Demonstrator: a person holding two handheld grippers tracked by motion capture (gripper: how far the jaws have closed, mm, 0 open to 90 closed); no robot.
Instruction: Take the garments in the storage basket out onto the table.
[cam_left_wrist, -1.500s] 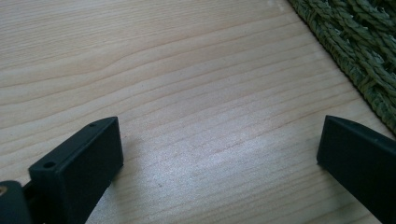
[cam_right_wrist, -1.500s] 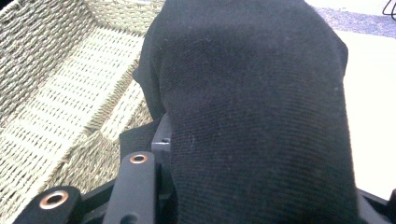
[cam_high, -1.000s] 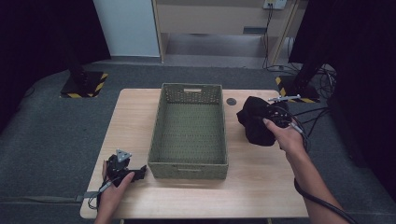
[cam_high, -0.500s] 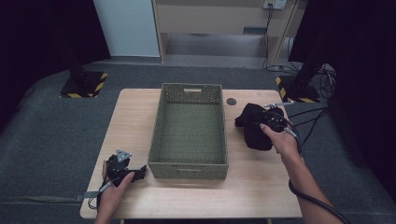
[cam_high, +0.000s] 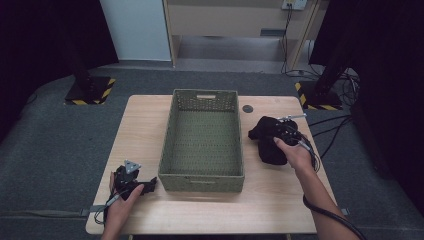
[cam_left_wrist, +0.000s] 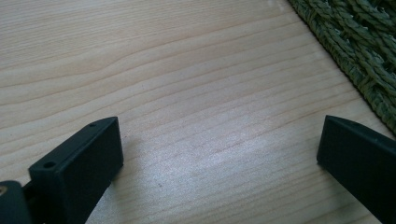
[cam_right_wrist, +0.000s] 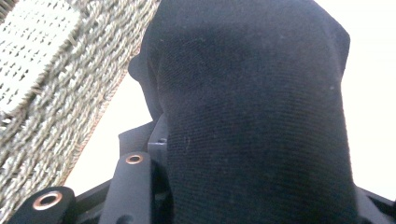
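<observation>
Black knit cloth (cam_high: 270, 142), bunched in a heap, lies on the table just right of the basket.

— What sort of place is this?
— A recording lab: black curtains (cam_high: 45, 45) on both sides, stand bases with hazard stripes (cam_high: 90, 92), cables (cam_high: 332, 82) on grey carpet (cam_high: 55, 145), far right.

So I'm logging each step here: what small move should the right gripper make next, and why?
Probably lift the black cloth and carry it left over the woven basket. The right gripper is shut on the cloth, which sits bunched on the table just right of the basket, and the basket looks empty. The left gripper rests open on the table, holding nothing.
</observation>
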